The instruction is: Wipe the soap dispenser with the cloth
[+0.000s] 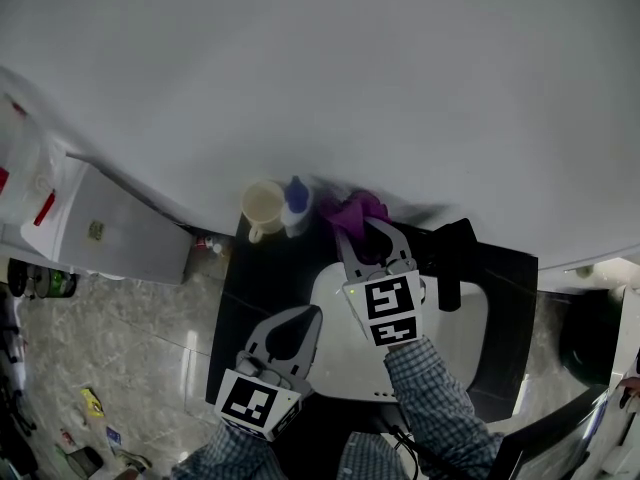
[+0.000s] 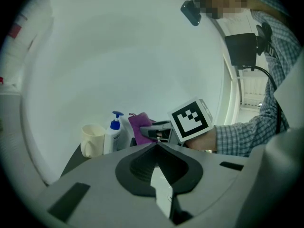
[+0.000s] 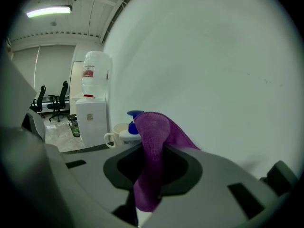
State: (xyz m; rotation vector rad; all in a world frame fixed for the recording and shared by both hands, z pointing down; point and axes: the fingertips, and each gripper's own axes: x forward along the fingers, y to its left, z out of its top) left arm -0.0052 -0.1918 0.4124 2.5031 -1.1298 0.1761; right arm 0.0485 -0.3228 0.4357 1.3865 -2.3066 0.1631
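Note:
The white soap dispenser (image 1: pixel 296 208) with a blue pump stands on the black counter against the wall, next to a cream mug (image 1: pixel 264 208). My right gripper (image 1: pixel 364 232) is shut on a purple cloth (image 1: pixel 352 211), which it holds just right of the dispenser. In the right gripper view the cloth (image 3: pixel 152 156) is pinched between the jaws and hangs over them, with the dispenser (image 3: pixel 132 128) close behind on the left. My left gripper (image 1: pixel 312 315) is shut on nothing and hovers over the sink, well short of the dispenser (image 2: pixel 113 135).
A white sink basin (image 1: pixel 335 293) is set in the black counter (image 1: pixel 250 288), with a black faucet (image 1: pixel 451 266) at its right. A white water cooler (image 3: pixel 92 110) stands left of the counter. Office chairs (image 3: pixel 58 102) stand far back. The white wall lies right behind the dispenser.

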